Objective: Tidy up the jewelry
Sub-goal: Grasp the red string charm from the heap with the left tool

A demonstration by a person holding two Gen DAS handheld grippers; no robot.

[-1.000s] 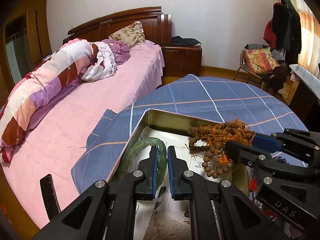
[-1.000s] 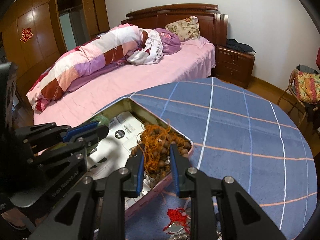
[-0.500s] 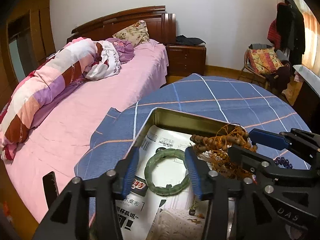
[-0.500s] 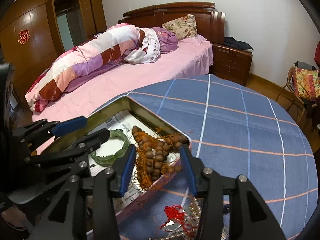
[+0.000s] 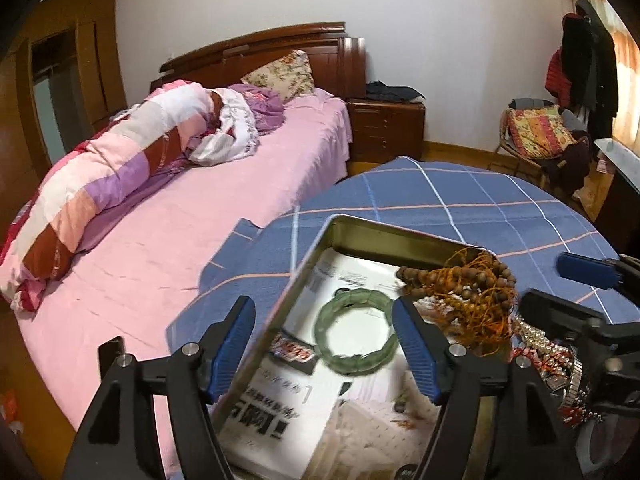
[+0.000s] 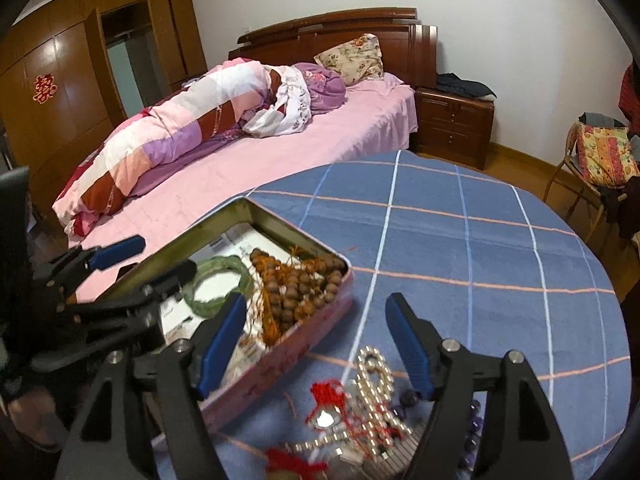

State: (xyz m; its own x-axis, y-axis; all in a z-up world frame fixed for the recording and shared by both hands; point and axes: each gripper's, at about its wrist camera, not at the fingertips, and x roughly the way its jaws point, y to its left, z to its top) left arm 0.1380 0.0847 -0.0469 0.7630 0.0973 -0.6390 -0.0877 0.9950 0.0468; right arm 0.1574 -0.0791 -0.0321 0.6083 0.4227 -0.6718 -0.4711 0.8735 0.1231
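An open metal tin (image 5: 384, 236) lined with printed paper stands on the blue checked tablecloth. In it a green bracelet (image 5: 352, 362) lies flat, beside a heap of brown wooden beads on orange cord (image 5: 468, 292). My left gripper (image 5: 322, 308) hovers over the bracelet with its jaws opening wide and nothing touching its pads. My right gripper (image 6: 316, 308) is over the tin's near corner, jaws also opening, free of the beads (image 6: 304, 288). Under it on the cloth lie a pearl strand (image 6: 372, 372) and a red knot (image 6: 328, 392). Each gripper shows in the other's view: the left gripper (image 6: 152, 264) and the right gripper (image 5: 560, 288).
The round table (image 6: 480, 240) stands beside a pink bed (image 5: 200, 220) with a rolled quilt. Behind it are a wooden nightstand (image 6: 452, 120) and a chair with a colourful cushion (image 5: 536, 136). More jewelry (image 5: 552, 360) lies at the table's near right.
Both grippers went from nearly shut to wide open. The bracelet left the left pads and now lies flat in the tin. The beads left the right pads, and the right gripper drew back.
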